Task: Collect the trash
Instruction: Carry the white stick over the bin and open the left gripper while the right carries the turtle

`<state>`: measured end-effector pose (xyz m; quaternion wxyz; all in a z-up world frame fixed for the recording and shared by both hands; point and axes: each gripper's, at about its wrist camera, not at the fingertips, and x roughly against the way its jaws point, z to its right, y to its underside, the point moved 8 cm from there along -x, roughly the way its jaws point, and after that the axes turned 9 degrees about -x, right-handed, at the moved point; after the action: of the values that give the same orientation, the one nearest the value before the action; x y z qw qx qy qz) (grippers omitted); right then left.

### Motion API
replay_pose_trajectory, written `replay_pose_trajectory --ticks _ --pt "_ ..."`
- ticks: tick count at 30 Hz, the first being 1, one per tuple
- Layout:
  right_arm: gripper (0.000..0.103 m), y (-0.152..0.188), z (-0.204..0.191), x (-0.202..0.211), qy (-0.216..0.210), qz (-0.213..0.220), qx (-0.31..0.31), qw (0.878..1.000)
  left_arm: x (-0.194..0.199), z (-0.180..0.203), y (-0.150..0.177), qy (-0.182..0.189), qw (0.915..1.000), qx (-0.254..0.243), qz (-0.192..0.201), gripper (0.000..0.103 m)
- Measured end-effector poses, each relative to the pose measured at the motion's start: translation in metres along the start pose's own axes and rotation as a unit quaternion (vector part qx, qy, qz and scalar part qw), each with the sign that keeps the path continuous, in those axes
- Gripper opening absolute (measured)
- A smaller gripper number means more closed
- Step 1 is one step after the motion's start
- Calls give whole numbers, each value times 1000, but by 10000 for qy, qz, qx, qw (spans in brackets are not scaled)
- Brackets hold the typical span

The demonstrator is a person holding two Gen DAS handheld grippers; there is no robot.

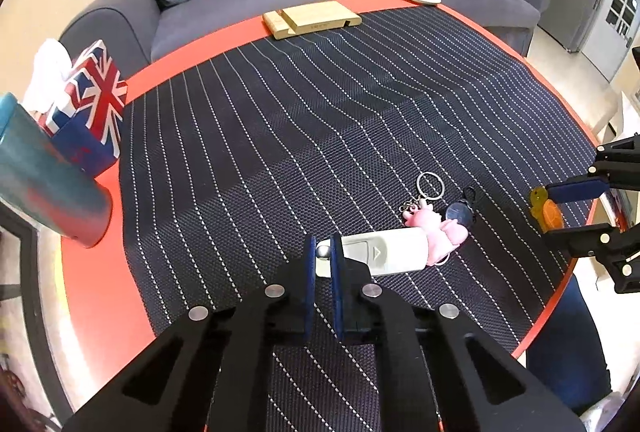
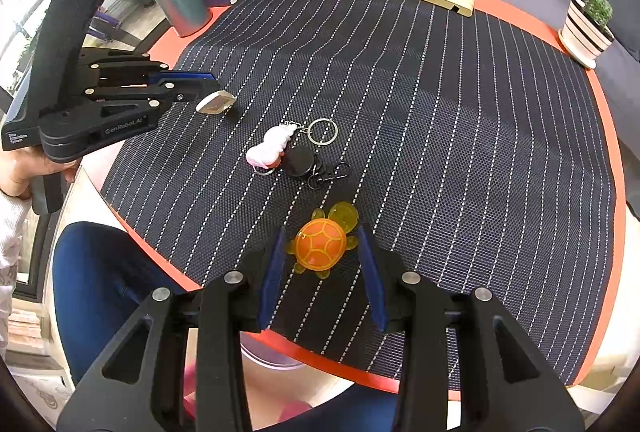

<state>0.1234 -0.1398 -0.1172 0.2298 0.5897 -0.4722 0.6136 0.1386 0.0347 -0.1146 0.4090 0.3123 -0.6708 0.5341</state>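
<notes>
A: What lies on the striped mat point(image 1: 360, 103)?
B: A key fob point(image 1: 380, 252), a pink charm point(image 2: 268, 147), and a badge reel point(image 2: 300, 155).
A: And the grippers?
B: The left gripper point(image 1: 323, 252) pinches the key fob's end; the right gripper point(image 2: 322, 246) holds an orange turtle point(image 2: 322, 244).

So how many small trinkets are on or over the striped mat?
4: white fob in the left gripper, orange turtle in the right gripper, pink charm and black reel lying side by side between them. Nothing seems hidden.
</notes>
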Motion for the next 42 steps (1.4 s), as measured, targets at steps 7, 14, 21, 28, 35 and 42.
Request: replay_pose_trajectory --ticks 7,14,21,28,35,42 --pt "37 -1 -4 8 -13 64 38 10000 17 7 2 33 10000 -21 73 7" --pt "37 1 -10 21 -43 180 107 9998 44 23 6 146 9995 -84 254 7" --pt "37 12 -19 37 -101 298 189 9993 75 51 12 265 9982 -230 485 7" --pt "37 30 -27 53 -171 391 263 9987 96 78 21 382 9966 -338 650 7" --pt "37 56 -37 64 -235 413 338 9983 104 102 37 549 9954 -375 686 7" --pt "37 80 -42 77 -311 501 315 9978 104 126 57 733 9946 -376 626 7"
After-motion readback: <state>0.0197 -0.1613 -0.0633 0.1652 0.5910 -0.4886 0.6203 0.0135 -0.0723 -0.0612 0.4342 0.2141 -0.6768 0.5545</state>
